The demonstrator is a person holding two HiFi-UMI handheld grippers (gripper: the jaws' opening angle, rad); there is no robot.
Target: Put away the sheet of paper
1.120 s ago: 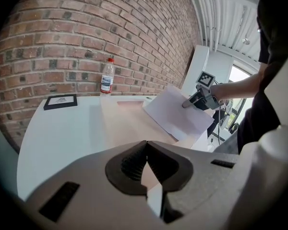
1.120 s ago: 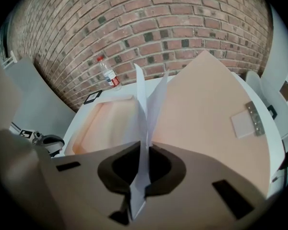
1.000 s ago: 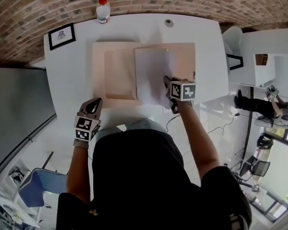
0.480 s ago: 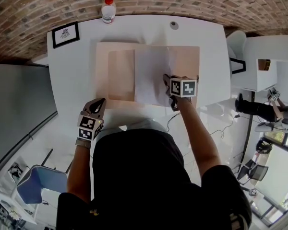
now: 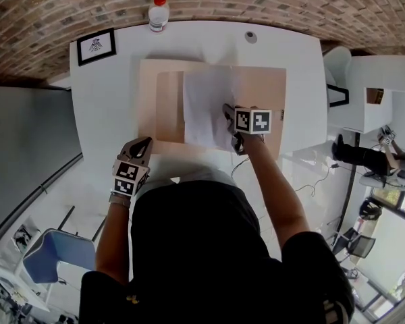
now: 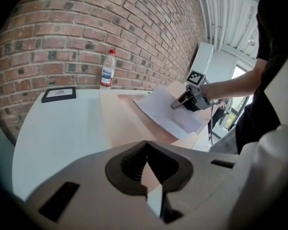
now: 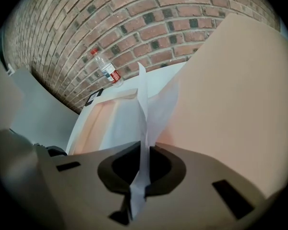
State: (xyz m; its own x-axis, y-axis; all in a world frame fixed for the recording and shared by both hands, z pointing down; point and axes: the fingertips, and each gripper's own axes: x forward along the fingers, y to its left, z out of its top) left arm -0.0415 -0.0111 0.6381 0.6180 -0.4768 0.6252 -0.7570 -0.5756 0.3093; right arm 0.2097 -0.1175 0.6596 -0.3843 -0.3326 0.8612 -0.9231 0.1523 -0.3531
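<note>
A white sheet of paper (image 5: 204,106) hangs over an open tan folder (image 5: 163,103) on the white table (image 5: 101,106). My right gripper (image 5: 230,121) is shut on the sheet's near right edge; in the right gripper view the paper (image 7: 151,114) runs edge-on between the closed jaws, with the folder's right flap (image 7: 235,95) beside it. My left gripper (image 5: 140,144) hovers at the table's near edge, left of the folder, shut with nothing in it. From the left gripper view the sheet (image 6: 168,111) and the right gripper (image 6: 175,104) appear above the folder (image 6: 129,121).
A plastic water bottle (image 5: 159,12) stands at the table's far edge by the brick wall. A small black-framed picture (image 5: 96,46) lies at the far left corner. A round grey grommet (image 5: 251,37) sits far right. A blue chair (image 5: 50,262) is on the floor at left.
My right gripper has carried the sheet leftward over the folder. The left gripper has stayed near the table's front edge.
</note>
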